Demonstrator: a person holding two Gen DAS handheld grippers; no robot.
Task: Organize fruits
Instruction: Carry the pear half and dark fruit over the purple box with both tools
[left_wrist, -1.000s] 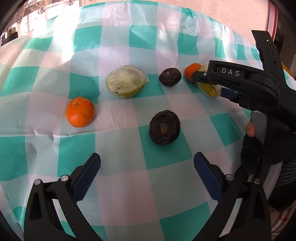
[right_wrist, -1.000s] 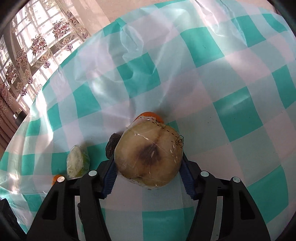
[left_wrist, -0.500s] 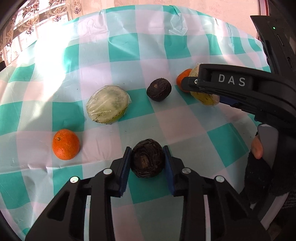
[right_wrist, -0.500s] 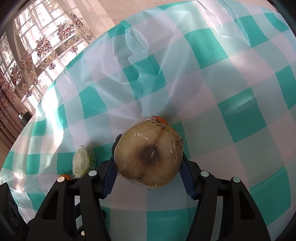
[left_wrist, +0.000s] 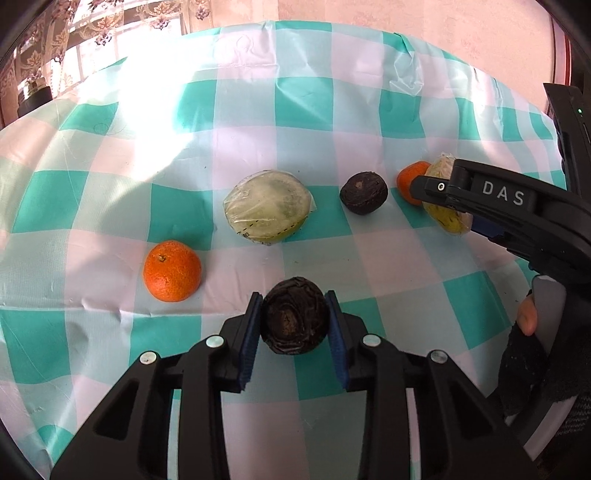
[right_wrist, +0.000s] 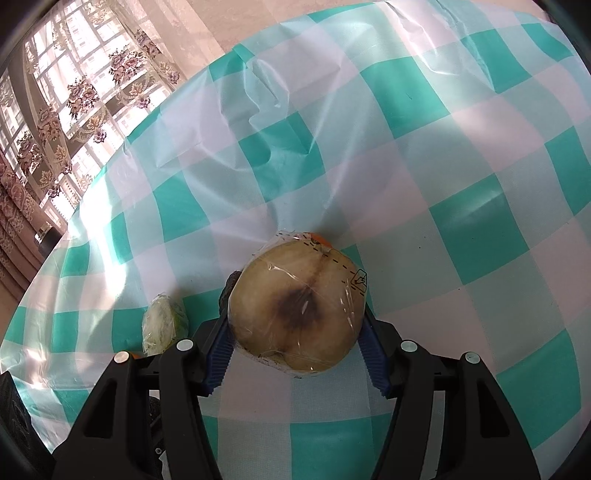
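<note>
Gripping a dark wrinkled fruit (left_wrist: 295, 320) low in the centre of the left wrist view, our left gripper (left_wrist: 294, 332) has its jaws pressed on both sides of it, blue pads touching the skin. The fruit sits over a white square of the checked table (left_wrist: 369, 92).

Left of it, just beside the jaws, lies an orange (left_wrist: 172, 270). Above, near the middle of the frame, rests a pale green halved fruit in plastic wrap (left_wrist: 269, 211), cut face up. To its right sits a second dark fruit (left_wrist: 364, 192), and further right a second orange (left_wrist: 410, 181), partly hidden.

At the right edge of that view our right gripper (right_wrist: 295, 343) reaches in, marked with white letters, and behind it we see a gloved hand (left_wrist: 532, 354) with a bare fingertip.

In the right wrist view its jaws stand fairly wide, closed on a wrapped halved fruit with a brown centre (right_wrist: 295, 308), the cut face toward the camera. We see the pads touching its two sides. Whether it is lifted clear of the table we cannot tell.

In the upper left of the frame, curtained windows (right_wrist: 74, 103) let in bright light.
</note>
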